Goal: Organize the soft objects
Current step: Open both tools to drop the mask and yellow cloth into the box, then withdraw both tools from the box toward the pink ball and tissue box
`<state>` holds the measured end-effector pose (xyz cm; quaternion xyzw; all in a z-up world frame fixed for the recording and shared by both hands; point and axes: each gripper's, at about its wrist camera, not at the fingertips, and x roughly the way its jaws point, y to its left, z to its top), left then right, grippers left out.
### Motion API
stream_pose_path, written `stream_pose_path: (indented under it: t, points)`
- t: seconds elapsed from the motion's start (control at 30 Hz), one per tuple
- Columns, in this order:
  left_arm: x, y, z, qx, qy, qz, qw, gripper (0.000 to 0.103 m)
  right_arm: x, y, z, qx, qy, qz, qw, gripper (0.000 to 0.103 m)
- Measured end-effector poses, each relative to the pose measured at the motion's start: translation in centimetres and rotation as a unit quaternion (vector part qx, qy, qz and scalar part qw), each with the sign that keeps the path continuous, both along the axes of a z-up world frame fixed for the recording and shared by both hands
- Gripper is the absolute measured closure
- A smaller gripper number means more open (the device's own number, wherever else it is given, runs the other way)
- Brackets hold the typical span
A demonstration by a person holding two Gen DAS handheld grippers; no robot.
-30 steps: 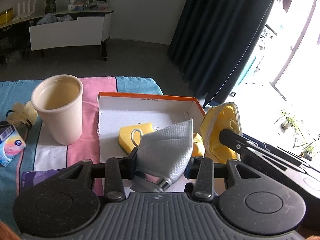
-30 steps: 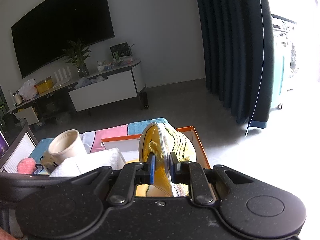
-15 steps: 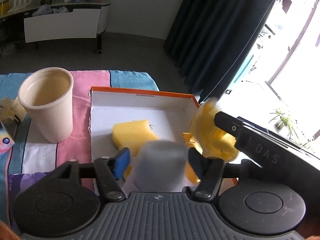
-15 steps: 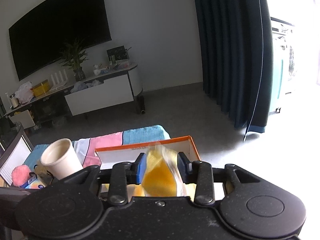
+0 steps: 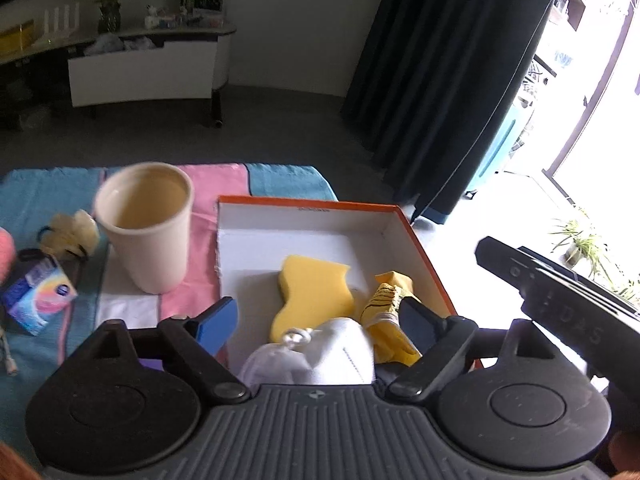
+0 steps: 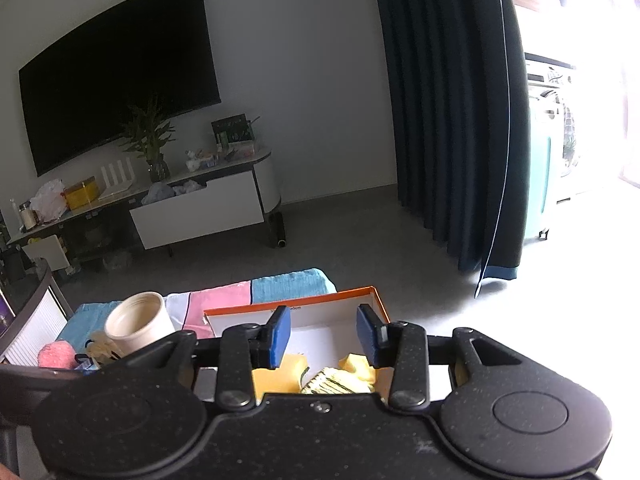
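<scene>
An orange-rimmed white box (image 5: 416, 240) lies on the striped cloth. In it lie a yellow sponge (image 5: 312, 292), a white face mask (image 5: 320, 360) and a yellow striped sock (image 5: 388, 304). My left gripper (image 5: 320, 320) is open and empty above the box, over the mask. My right gripper (image 6: 324, 334) is open and empty above the box (image 6: 340, 294), with the sock (image 6: 336, 384) and sponge (image 6: 280, 376) below it. The right gripper's body (image 5: 560, 296) shows at the right of the left wrist view.
A cream cup (image 5: 146, 224) stands left of the box. A pale scrunchie (image 5: 72, 232), a small blue packet (image 5: 38, 300) and a pink fluffy thing (image 6: 56, 354) lie further left. A TV cabinet (image 6: 200, 208) and dark curtain (image 6: 452, 120) stand beyond the table.
Both grippers opened and let go: the mask dropped from the left gripper and the yellow sock from the right into the box. Both grippers have risen slightly.
</scene>
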<state>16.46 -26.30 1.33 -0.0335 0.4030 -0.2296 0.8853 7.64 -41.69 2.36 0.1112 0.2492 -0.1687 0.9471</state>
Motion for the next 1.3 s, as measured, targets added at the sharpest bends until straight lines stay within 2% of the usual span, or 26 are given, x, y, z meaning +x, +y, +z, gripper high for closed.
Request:
stream_pose_path:
  t: [0.27, 0.5, 0.97, 1.3]
  points:
    - [-0.5, 2.5, 1.2, 0.005, -0.016, 0.031, 0.9994, 0.010, -1.8, 1.2, 0.7, 0.000, -0.003, 0.000, 1.000, 0.055]
    - [-1.6, 3.8, 1.8, 0.010, -0.023, 0.034, 0.9991, 0.009, -2.1, 3.2, 0.9, 0.001, 0.001, 0.013, 1.000, 0.054]
    - [-2.8, 7.8, 2.7, 0.035, -0.039, 0.059, 0.9969, 0.008, -1.4, 7.2, 1.4, 0.003, 0.003, 0.055, 0.998, 0.049]
    - [-3.1, 11.7, 3.1, 0.038, -0.043, 0.090, 0.9943, 0.008, 0.0, 10.6, 1.5, 0.000, 0.005, 0.091, 0.996, 0.045]
